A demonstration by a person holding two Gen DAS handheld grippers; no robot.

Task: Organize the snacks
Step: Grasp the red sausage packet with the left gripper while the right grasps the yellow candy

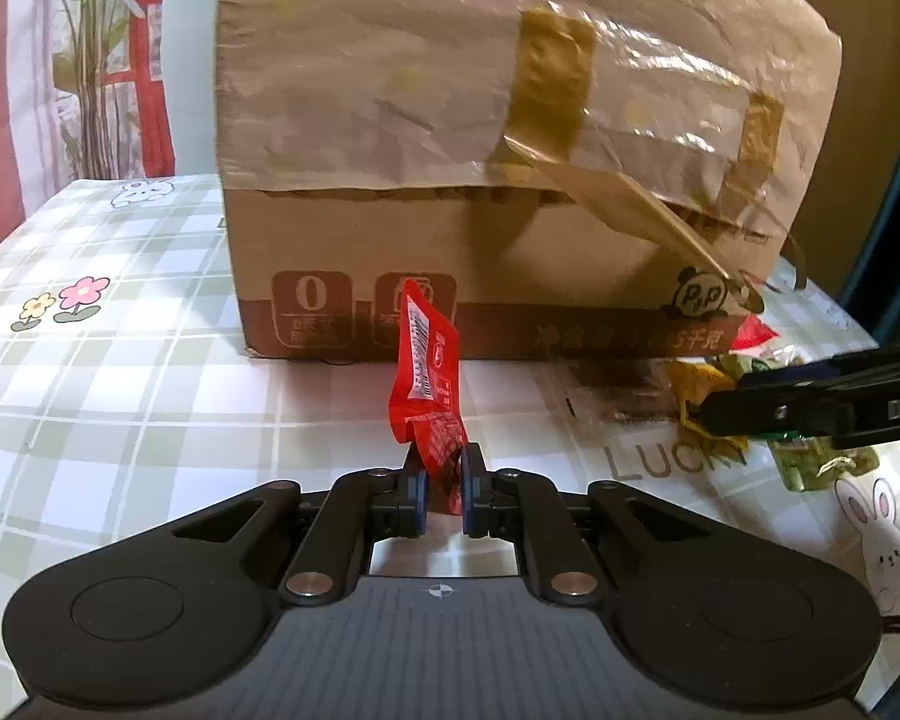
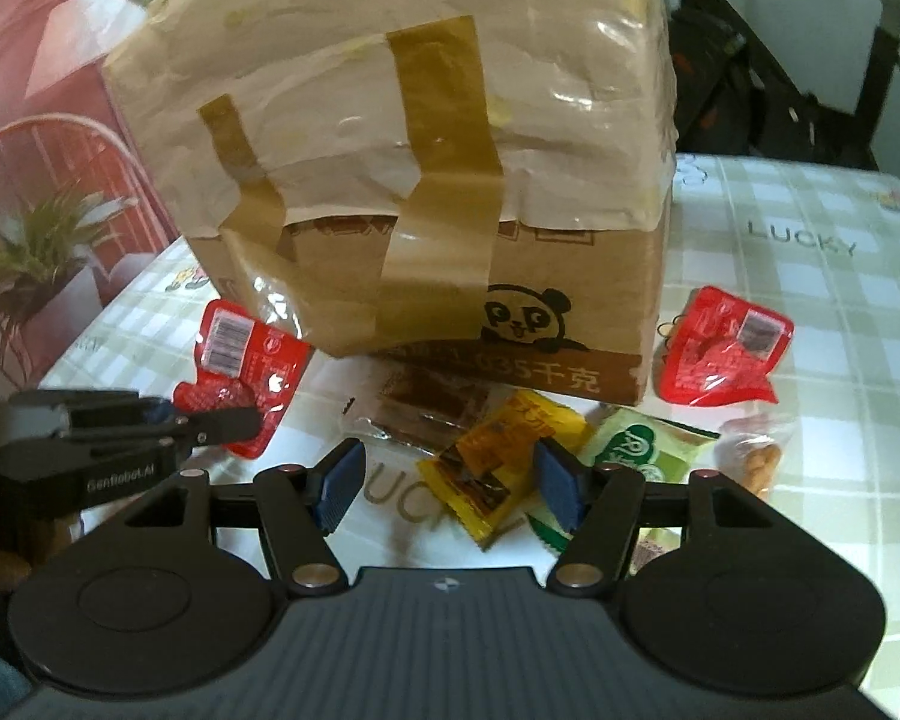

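My left gripper [image 1: 444, 471] is shut on the lower end of a red snack packet [image 1: 426, 360], which stands upright in front of the taped cardboard box [image 1: 450, 192]. In the right wrist view the same red packet [image 2: 246, 354] sits in the left gripper [image 2: 252, 423] at the box's left corner. My right gripper [image 2: 450, 480] is open above a yellow packet [image 2: 492, 468], with its blue pads apart and nothing gripped. A green packet [image 2: 642, 444] and a clear packet with a brown bar [image 2: 426, 414] lie beside the yellow one. A second red packet [image 2: 720, 354] lies right of the box [image 2: 450, 180].
A checked tablecloth [image 1: 120, 360] covers the table. The big box fills the middle and hides what is behind it. A clear bag of nuts [image 2: 756, 462] lies at the right. A red bag and a plant [image 2: 36, 258] stand at the left edge. Dark furniture [image 2: 780, 60] stands beyond the table.
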